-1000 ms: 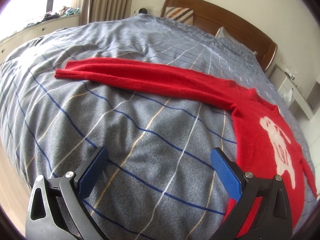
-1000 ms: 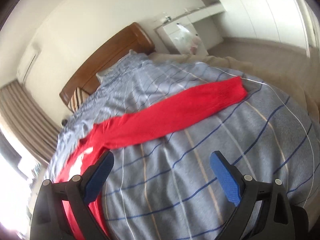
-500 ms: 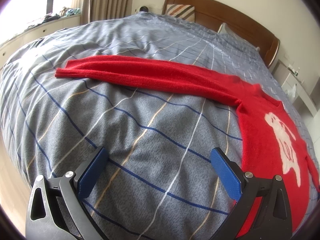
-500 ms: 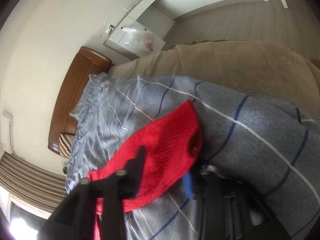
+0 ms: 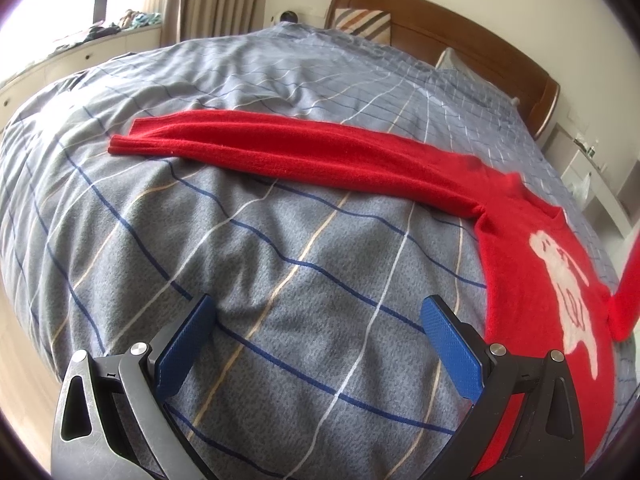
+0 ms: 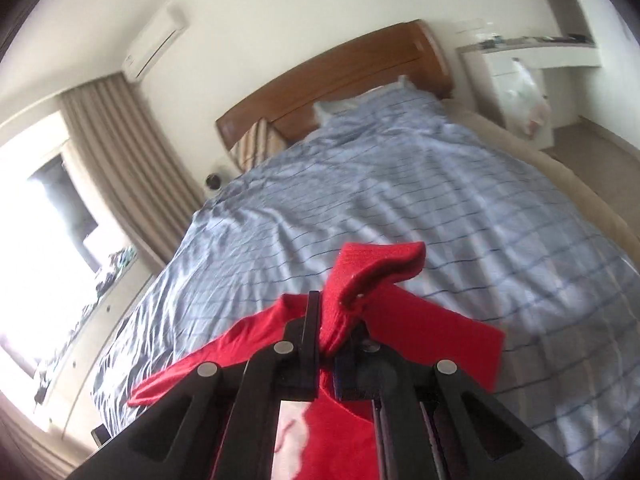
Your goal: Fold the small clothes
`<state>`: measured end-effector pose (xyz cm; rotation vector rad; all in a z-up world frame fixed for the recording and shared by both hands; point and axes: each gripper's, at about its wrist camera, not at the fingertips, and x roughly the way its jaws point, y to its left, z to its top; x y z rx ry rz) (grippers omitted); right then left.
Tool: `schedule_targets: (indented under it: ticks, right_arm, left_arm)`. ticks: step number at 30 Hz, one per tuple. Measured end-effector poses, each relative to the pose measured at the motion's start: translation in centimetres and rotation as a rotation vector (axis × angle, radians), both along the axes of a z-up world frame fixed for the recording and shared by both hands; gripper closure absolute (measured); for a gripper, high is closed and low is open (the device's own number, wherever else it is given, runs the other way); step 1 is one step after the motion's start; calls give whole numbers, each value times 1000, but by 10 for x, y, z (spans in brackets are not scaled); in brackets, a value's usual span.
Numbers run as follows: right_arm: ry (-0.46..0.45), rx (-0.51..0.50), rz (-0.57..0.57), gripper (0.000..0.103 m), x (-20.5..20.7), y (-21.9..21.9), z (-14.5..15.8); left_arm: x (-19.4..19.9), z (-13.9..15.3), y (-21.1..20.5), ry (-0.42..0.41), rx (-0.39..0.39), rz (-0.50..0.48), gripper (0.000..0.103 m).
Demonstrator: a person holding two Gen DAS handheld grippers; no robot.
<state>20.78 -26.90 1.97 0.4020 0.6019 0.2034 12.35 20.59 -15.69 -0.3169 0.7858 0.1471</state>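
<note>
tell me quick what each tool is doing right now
left tool: open, holding nothing, over the blanket.
right tool: closed on the red sweater's sleeve cuff.

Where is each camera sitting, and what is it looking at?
Left wrist view: sits on the left gripper, looking down over the striped bedspread at the red sweater; open blue pads show.
Right wrist view: sits on the right gripper, facing the headboard; its black fingers pinch the sweater's sleeve cuff.
Both show the bed, sweater, headboard and curtains.
</note>
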Motion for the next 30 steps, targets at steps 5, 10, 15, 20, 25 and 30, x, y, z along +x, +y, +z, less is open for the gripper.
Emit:
schedule_targets:
  ticks: [5, 10, 15, 20, 25, 30]
  right_arm:
    - [149, 73, 304, 41, 45, 127, -78]
    - [206, 164, 392, 37, 19, 156, -127]
    - [145, -76, 348, 36, -63, 94, -140]
    - [131, -282, 56, 26, -104, -16, -150]
    - [155, -344, -163, 25, -116, -83, -161]
    - [147, -338, -239, 25, -129, -107, -176]
  left_arm:
    - [3, -2, -3, 11, 32, -13, 0]
    - [3, -3, -2, 10, 14, -11, 0]
    - [5, -4, -5, 23, 40, -12, 0]
    - [6, -6, -10, 30, 59, -6, 0]
    - [5, -8, -17, 38, 99, 0, 0]
    - [5, -11, -22, 40, 137, 9, 0]
